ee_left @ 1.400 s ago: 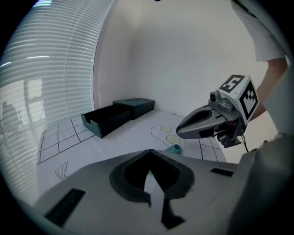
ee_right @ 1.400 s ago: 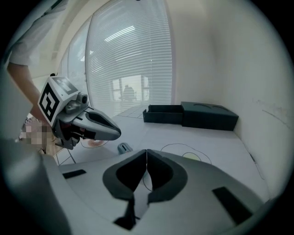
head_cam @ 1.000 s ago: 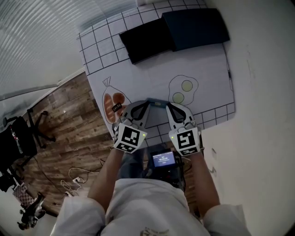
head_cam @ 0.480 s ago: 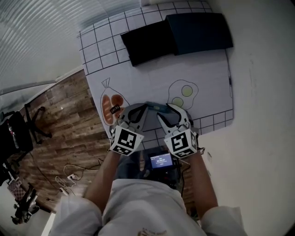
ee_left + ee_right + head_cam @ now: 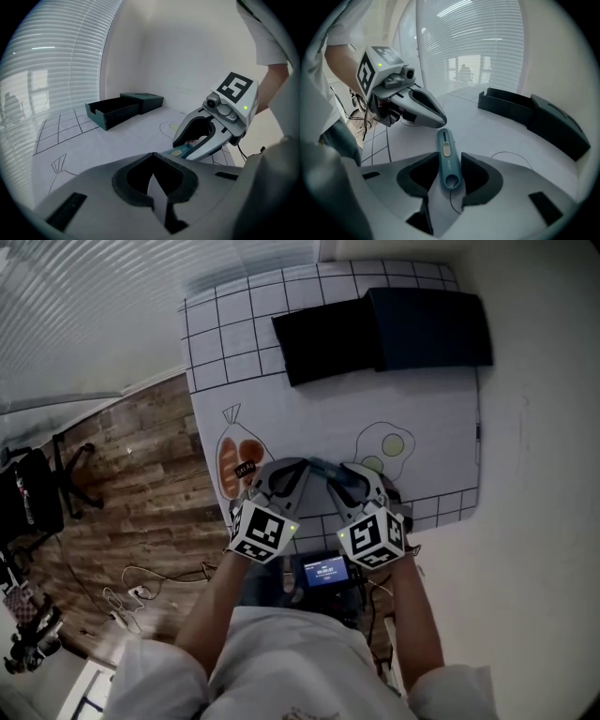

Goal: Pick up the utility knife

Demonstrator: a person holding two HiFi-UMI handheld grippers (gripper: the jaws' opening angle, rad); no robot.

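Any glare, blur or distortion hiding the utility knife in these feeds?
Head view: fisheye bends the tablecloth grid, light even, utility knife tiny. Left gripper view: soft, knife barely peeks out. Right gripper view: knife sharp, no glare; blinds bright.

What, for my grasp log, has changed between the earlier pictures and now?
The right gripper opened from shut and settled over the utility knife. Its jaws are now closing again with the knife's near end between them, not yet gripping. Nothing was lifted. Unchanged: the left gripper stays shut with its tip at the knife's far end, and the knife lies on the mat.
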